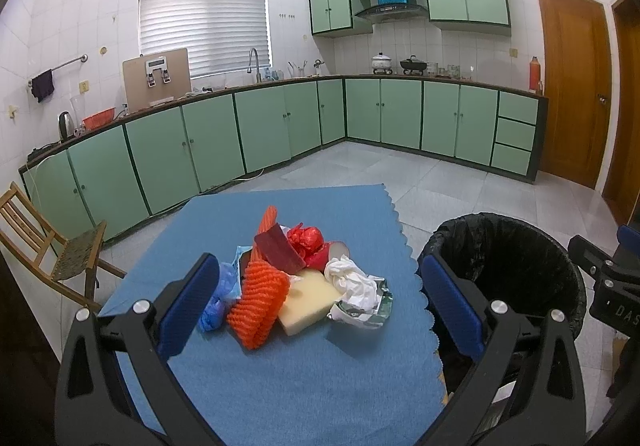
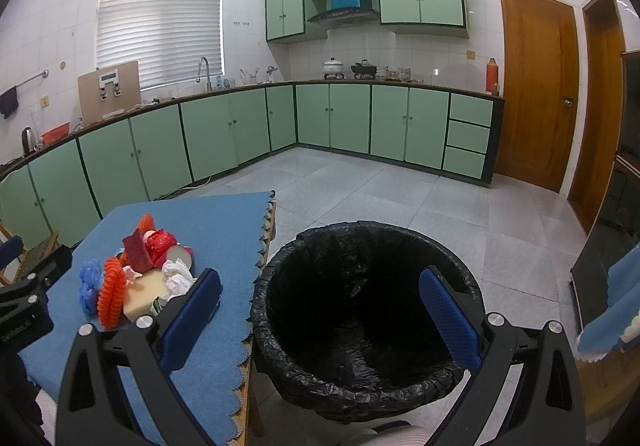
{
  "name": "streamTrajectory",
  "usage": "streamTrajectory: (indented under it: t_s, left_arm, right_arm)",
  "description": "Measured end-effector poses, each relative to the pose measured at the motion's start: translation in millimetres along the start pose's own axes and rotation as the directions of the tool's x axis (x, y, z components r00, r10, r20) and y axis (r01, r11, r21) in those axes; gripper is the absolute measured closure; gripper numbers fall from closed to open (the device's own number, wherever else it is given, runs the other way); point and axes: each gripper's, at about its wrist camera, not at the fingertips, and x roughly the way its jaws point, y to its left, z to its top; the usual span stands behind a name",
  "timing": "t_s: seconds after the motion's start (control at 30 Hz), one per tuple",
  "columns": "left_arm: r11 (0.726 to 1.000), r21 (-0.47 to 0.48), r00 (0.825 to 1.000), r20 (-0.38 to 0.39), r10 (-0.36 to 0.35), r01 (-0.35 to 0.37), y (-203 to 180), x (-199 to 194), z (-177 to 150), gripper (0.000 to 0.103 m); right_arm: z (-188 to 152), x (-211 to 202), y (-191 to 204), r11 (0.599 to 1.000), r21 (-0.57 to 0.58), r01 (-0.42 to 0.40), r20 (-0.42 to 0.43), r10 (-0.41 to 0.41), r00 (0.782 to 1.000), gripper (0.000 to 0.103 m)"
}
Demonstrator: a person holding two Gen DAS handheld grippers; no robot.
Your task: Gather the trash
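hovering wide open and empty, the left gripper [image 1: 320, 310] faces a trash pile [image 1: 296, 282] just ahead on the blue cloth [image 1: 280, 386]. the orange foam net [image 1: 260, 302], nearest, runs lengthwise away from the fingers. the right gripper [image 2: 320, 314], also spread and empty, hangs over the black-lined bin [image 2: 360, 326] beside the table, farther from the pile.

Tiled kitchen with green cabinets.
White wall tiles [image 1: 72, 17], a window blind [image 1: 204, 13], pale green cabinets [image 1: 400, 113] below a long counter, grey floor tiles [image 2: 380, 189], wooden doors [image 2: 536, 85], a wooden chair [image 1: 48, 246].
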Motion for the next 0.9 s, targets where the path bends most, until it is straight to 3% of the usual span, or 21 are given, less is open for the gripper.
streamTrajectory:
  t_s: [0.3, 0.57, 0.77, 0.9]
  left_arm:
    - [1.0, -0.021, 1.0, -0.011, -0.007, 0.007, 7, 9, -3, 0.005]
    - [1.0, -0.028, 1.0, 0.007, 0.008, -0.008, 43, 25, -16, 0.005]
    - [0.996, -0.054, 0.997, -0.037, 0.065, -0.067, 77, 47, -28, 0.005]
    - [0.992, -0.066, 0.993, -0.058, 0.102, -0.106, 93, 60, -36, 0.005]
  right_arm:
    - [1, 11, 6, 1.0, -0.004, -0.008, -0.024, 0.008, 1.0, 0.006]
    - [-6, 31, 32, 0.998, -0.018, -0.062, -0.055, 0.061, 0.997, 0.006]
    - [-10, 47, 65, 0.991, -0.052, -0.121, -0.058, 0.118, 0.991, 0.006]
    - [-12, 62, 88, 0.985, -0.08, -0.154, -0.063, 0.149, 0.987, 0.013]
